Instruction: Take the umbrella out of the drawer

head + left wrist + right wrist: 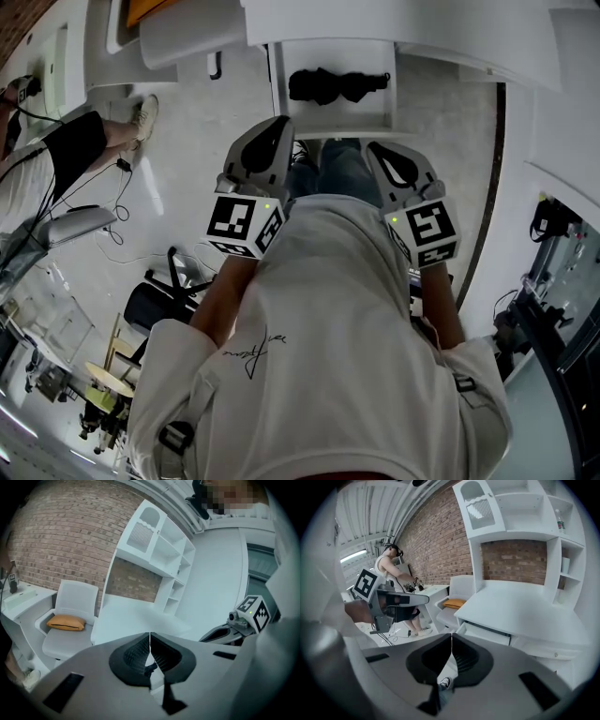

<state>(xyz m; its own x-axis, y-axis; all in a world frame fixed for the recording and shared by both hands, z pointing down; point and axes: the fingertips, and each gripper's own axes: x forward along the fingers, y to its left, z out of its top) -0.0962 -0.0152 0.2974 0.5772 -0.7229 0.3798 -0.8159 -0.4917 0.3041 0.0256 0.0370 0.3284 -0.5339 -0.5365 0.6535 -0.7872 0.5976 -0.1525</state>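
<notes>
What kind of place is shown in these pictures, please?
It looks like a study or home office: a white desk with shelves above stands against a brick wall, with a white chair holding an orange cushion beside it.

**Drawer open on top, way in clear from the front**

The drawer [277,89] stands out from under the desk [394,23] and is open upward. The desk's front edge runs along its back. The umbrella [333,86] spans nearly the drawer's whole width, leaving a bare strip along the front wall. The left gripper [278,124] and right gripper [375,150], both with jaws together, are near that front wall with nothing before them. The person's knees [328,164] fill the gap between the two. A chair [178,33] stands off the desk's left edge, well apart from the drawer.
</notes>
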